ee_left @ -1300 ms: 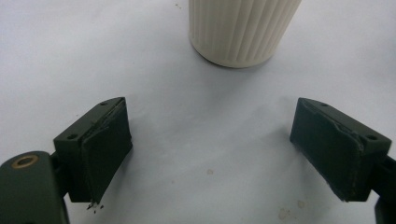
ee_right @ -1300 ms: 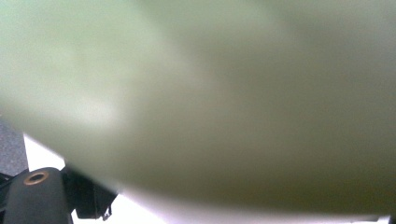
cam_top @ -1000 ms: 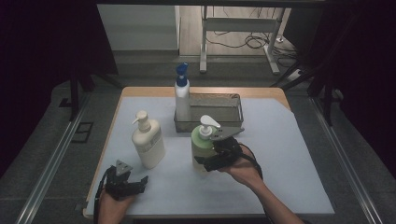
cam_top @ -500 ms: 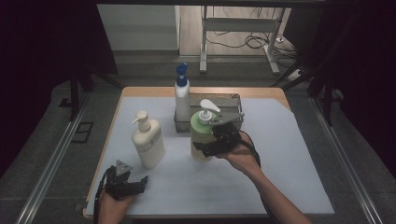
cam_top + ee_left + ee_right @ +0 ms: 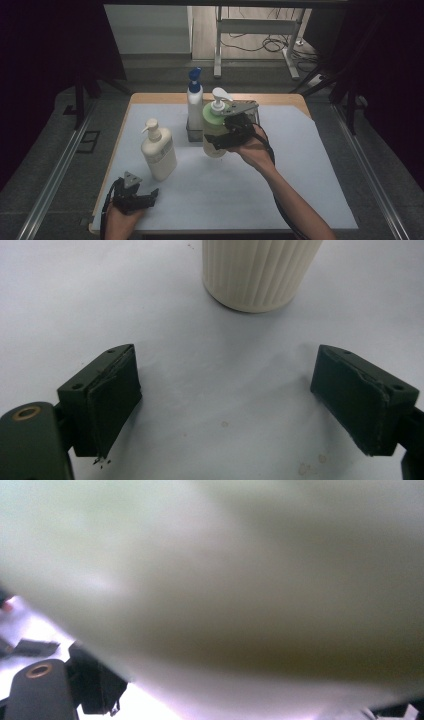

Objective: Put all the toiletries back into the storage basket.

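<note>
- Right gripper (image 5: 216, 142): jaws clamped on the pale green plastic pump bottle (image 5: 215, 130), held clear of the white table mat (image 5: 300, 165).
- Left gripper (image 5: 147, 196): jaws released; the cream ribbed plastic pump bottle (image 5: 260, 270) stands ahead of them, apart.

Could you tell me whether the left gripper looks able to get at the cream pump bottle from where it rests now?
Probably yes. The left gripper lies open on the table, its jaws pointing toward the cream pump bottle with bare surface between them. The right gripper is busy with the green pump bottle, off to the side.

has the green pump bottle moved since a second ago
Yes. The green pump bottle, held in the right claw, has gone up and back toward the metal basket.
</note>
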Tool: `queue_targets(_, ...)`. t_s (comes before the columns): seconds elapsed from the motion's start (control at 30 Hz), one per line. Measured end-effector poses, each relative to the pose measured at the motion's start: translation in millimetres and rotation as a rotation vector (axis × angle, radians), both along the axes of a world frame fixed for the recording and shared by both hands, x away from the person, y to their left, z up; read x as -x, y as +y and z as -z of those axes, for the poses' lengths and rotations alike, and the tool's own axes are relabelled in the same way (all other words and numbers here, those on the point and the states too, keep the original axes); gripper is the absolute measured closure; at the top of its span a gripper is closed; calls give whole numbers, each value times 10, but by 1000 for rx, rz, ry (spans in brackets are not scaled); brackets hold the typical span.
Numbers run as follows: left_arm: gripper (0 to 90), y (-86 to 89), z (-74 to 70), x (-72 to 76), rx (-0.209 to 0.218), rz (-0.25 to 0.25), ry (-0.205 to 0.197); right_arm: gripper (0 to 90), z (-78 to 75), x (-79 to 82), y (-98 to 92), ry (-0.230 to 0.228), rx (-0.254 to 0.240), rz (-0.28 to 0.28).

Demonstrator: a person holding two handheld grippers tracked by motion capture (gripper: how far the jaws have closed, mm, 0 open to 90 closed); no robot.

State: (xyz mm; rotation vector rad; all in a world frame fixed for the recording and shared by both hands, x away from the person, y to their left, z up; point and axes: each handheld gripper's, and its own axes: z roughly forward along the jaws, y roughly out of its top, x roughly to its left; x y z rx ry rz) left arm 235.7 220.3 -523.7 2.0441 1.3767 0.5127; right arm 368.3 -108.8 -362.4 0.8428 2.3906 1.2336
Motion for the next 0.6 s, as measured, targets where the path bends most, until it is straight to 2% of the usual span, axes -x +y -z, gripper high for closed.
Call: queue_targets(0.6,120,0,-1,0,2,0,1,122,-163,-447,18,-42,-5,128)
